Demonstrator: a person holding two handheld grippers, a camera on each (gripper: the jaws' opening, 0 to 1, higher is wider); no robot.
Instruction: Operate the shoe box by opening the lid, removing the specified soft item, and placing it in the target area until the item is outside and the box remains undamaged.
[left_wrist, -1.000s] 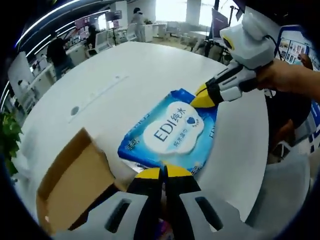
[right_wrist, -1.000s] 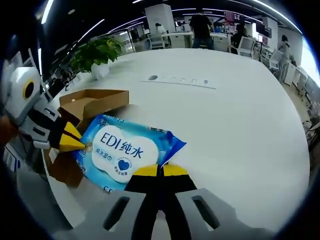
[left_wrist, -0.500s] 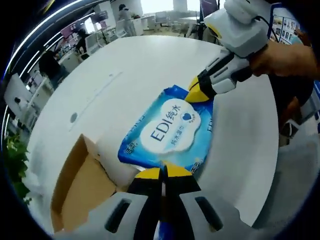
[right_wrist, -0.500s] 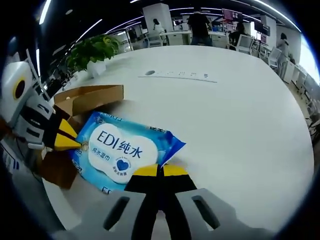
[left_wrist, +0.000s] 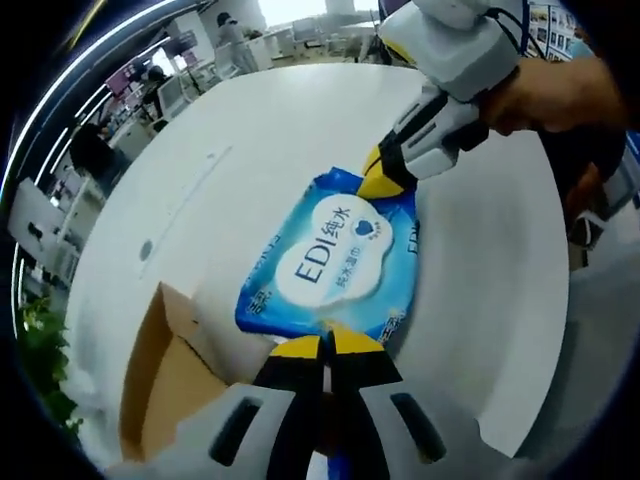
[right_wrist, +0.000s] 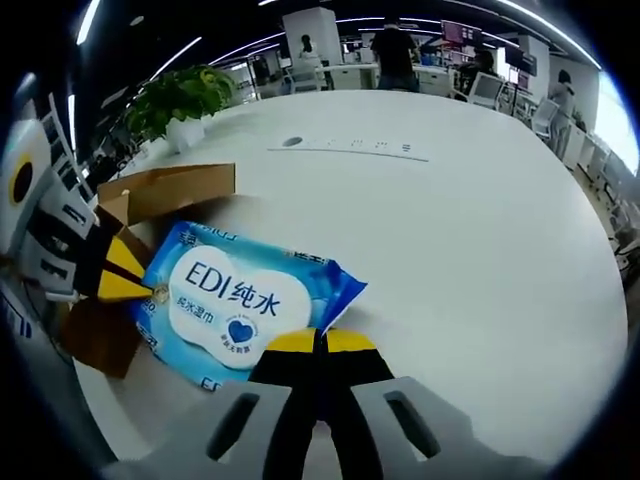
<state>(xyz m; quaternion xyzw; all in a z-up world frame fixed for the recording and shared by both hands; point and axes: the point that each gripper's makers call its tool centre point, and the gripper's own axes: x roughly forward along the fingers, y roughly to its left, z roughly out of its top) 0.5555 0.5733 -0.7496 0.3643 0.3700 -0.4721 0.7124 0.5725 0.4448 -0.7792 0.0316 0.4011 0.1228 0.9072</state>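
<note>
A blue pack of wet wipes (left_wrist: 335, 262) with a white "EDI" label is stretched between both grippers above the white table (left_wrist: 250, 160). My left gripper (left_wrist: 327, 346) is shut on its near edge. From the upper right of the left gripper view comes the right gripper (left_wrist: 378, 180), held by a hand and clamped on the far corner. In the right gripper view, the pack (right_wrist: 235, 302) lies left of centre, my right gripper (right_wrist: 320, 340) is shut on its corner, and the left gripper (right_wrist: 125, 277) pinches the opposite end. The open brown shoe box (left_wrist: 165, 375) sits beside it.
The shoe box (right_wrist: 150, 200) stands with a raised flap behind the pack. A potted plant (right_wrist: 175, 100) stands at the table's far left edge. A flat power strip cover (right_wrist: 350, 148) is set in the tabletop. People and desks fill the office background.
Both views have shifted. In the left gripper view the pack now sits further from the box, over the table; in the right gripper view it has slid lower and to the left. Both grips are unchanged.
</note>
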